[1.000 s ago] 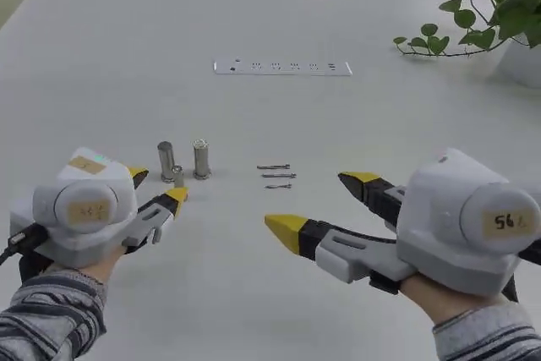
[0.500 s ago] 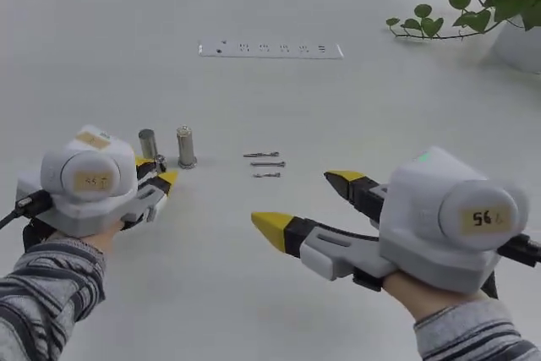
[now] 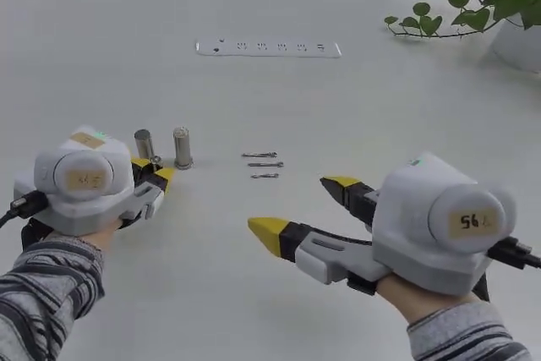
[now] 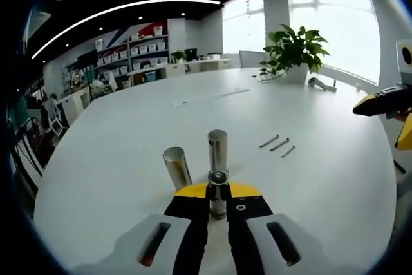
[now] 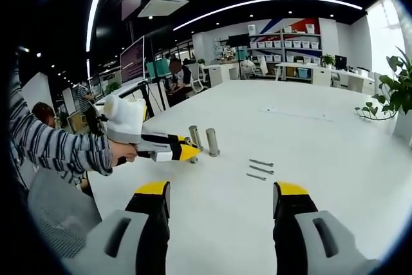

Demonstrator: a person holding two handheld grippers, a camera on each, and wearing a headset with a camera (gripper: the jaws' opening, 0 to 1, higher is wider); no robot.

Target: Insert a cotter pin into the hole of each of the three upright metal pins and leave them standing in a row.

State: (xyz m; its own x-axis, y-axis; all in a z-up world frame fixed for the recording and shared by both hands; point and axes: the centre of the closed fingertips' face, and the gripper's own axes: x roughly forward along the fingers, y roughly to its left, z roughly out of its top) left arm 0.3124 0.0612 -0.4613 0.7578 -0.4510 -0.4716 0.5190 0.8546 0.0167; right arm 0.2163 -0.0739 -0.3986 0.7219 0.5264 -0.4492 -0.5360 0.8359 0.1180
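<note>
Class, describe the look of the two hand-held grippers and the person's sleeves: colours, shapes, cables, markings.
The left gripper and right gripper have rounded white-grey bodies, each with a tan handwritten label; the right one reads roughly 56. The fingers are black with yellow tips. A black cable leaves the left body. The sleeves are grey-and-black striped.

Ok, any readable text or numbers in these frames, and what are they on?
"56" plus an unclear mark: tan label on the right gripper.
Two tan labels on the left gripper, which grips a metal pin: too blurred to read.
Power strip: markings too small.
</note>
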